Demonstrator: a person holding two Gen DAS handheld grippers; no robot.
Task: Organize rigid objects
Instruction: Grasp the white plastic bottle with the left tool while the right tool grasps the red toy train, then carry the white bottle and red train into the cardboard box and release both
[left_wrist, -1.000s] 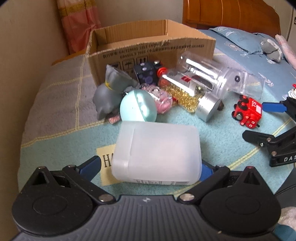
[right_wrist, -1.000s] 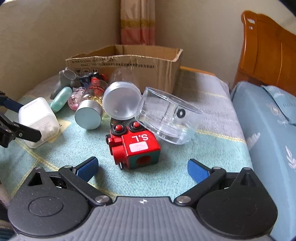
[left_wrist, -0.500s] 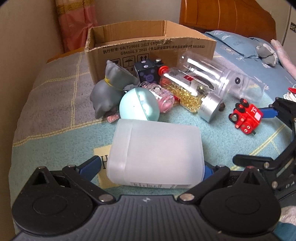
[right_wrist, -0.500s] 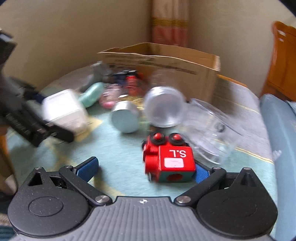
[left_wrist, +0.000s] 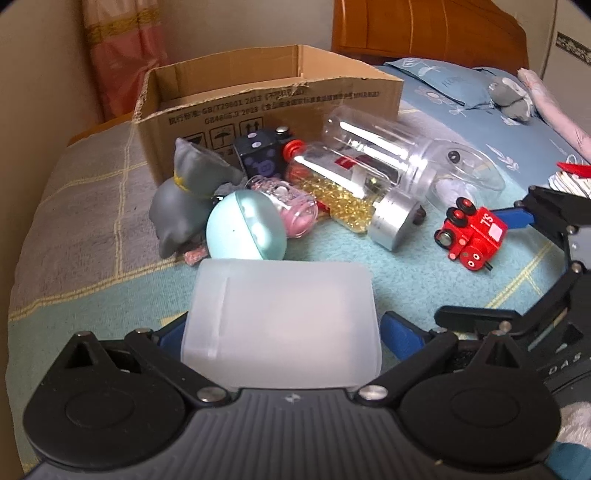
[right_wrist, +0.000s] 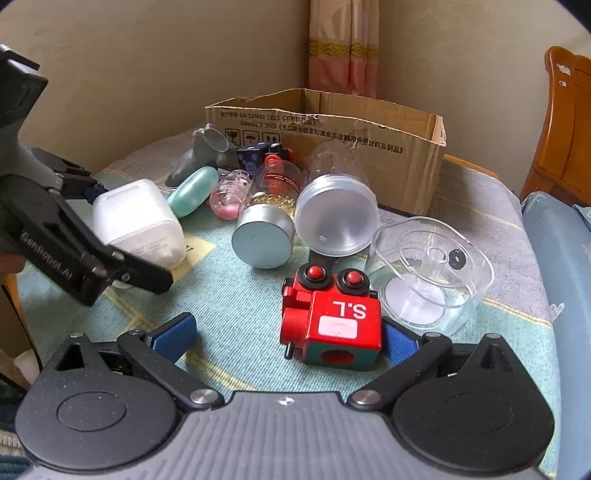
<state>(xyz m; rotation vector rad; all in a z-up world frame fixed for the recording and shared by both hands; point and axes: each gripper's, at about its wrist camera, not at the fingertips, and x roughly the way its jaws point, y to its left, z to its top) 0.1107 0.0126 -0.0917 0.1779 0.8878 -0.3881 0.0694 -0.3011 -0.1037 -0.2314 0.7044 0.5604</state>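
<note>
The left gripper (left_wrist: 282, 328) has its jaws closed against the two short sides of a frosted white plastic box (left_wrist: 280, 325), which fills the gap between the blue pads; the box's long axis runs across the jaws, and its broad face tilts up toward the camera. From the right wrist view the box (right_wrist: 138, 221) appears raised a little above the bedspread (right_wrist: 236, 332), though a thin contact cannot be ruled out.

The right gripper (right_wrist: 284, 338) has its jaws wide apart. Its right pad (right_wrist: 397, 343) touches the side of a red toy train (right_wrist: 330, 325), while the left pad (right_wrist: 173, 336) stands well clear of it. The train rests on the bedspread with its long axis pointing away from the gripper, its two red-capped funnels at the far end and the letters "S.L" upside down on its roof.

Beyond the train lie a clear plastic container (right_wrist: 430, 273) on its side, a clear jar with a frosted lid (right_wrist: 336, 218) and a bottle of yellow beads with a silver cap (right_wrist: 264, 236). Further left sit a small pink bottle (right_wrist: 229, 194), a mint-green case (right_wrist: 194, 190) and a grey toy figure (right_wrist: 203, 153). Behind them all stands an open cardboard box (right_wrist: 332, 129).
</note>
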